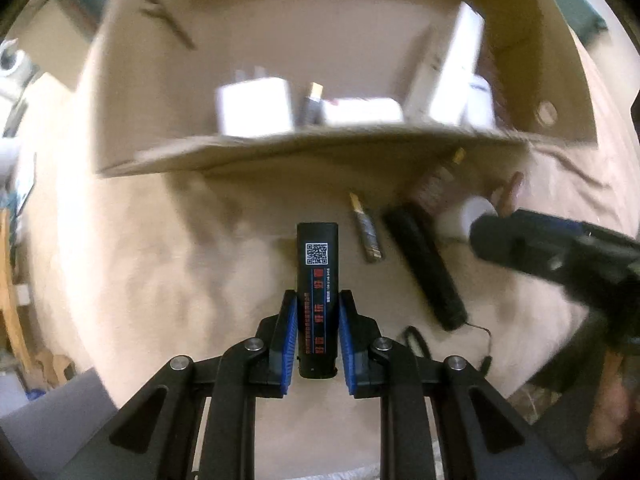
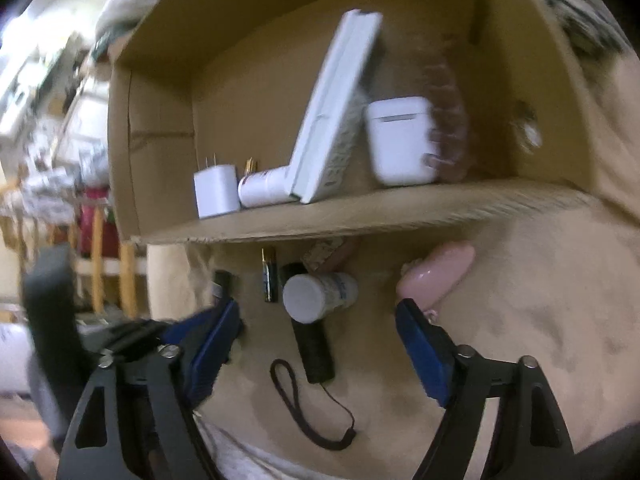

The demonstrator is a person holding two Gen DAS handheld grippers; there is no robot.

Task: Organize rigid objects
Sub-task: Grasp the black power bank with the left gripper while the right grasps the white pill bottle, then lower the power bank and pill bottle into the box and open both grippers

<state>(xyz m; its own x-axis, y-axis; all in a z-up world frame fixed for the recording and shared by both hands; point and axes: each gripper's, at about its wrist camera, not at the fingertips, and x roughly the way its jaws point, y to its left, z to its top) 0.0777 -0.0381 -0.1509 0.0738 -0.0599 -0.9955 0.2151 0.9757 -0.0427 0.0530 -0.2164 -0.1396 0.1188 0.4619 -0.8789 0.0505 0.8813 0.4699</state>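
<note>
Left wrist: left tool (image 1: 318,312) clamps black QR-coded bar (image 1: 317,264).

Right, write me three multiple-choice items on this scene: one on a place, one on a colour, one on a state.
1. Where does the white earbud case sit?
A. inside the cardboard box
B. on the cloth outside the box
C. in the right gripper

2. What colour are the gripper's pads?
A. red
B. blue
C. yellow

3. How does the left gripper stand?
A. open and empty
B. shut on the black QR-code device
C. shut on a battery

Key: 1 A, it stands behind the box's front wall beside the white remote. 2 B, blue strips line both fingers. 3 B, both pads press the device's sides.
</note>
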